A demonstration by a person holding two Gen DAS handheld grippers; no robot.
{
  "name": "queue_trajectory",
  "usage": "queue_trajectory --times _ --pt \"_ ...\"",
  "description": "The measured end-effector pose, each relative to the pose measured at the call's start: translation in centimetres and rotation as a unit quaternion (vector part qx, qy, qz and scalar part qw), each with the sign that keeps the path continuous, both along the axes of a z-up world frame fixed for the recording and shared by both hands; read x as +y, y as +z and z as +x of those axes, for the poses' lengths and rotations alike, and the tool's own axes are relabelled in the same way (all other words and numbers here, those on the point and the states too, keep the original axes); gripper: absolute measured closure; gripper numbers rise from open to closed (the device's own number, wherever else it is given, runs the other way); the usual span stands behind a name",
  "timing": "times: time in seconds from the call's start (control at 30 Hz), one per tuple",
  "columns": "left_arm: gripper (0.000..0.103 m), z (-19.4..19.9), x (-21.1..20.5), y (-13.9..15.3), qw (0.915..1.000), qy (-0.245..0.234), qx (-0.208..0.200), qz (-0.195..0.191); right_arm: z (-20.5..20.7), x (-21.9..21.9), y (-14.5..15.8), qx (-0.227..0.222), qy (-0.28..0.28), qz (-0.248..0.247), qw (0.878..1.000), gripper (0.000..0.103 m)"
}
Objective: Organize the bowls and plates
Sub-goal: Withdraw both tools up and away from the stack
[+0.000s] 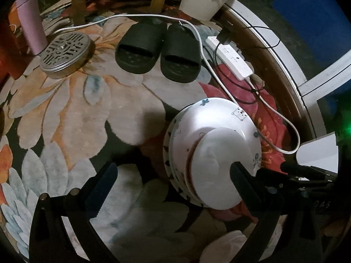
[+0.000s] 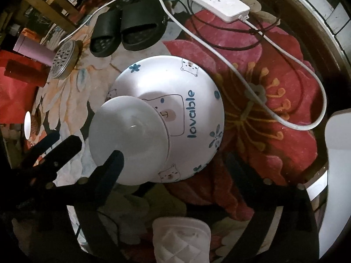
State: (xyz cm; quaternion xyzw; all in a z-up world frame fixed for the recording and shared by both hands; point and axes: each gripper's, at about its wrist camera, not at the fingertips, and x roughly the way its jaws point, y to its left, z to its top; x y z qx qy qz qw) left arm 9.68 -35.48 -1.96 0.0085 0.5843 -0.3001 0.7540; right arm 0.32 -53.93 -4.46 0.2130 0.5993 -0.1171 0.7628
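Two views. Left wrist: left gripper (image 1: 173, 175) spread open over floral rug (image 1: 72, 118); upturned bowl stack (image 1: 212, 153) at 4 o'clock, right finger against small top bowl (image 1: 219, 175). Slippers (image 1: 158, 50) at 12. Right wrist: right gripper (image 2: 175, 171) open, stack (image 2: 175, 114) centre, power strip (image 2: 216, 3) at 1.
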Motion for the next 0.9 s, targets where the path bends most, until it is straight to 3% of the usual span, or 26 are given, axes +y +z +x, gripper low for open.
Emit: queue_trajectory --times 0.9 --pt "0.001 1.5 5.1 0.2 0.9994 0.03 -0.014 0.012 2.2 4.0 0.8 -0.011 0.033 -0.018 0.999 0.006"
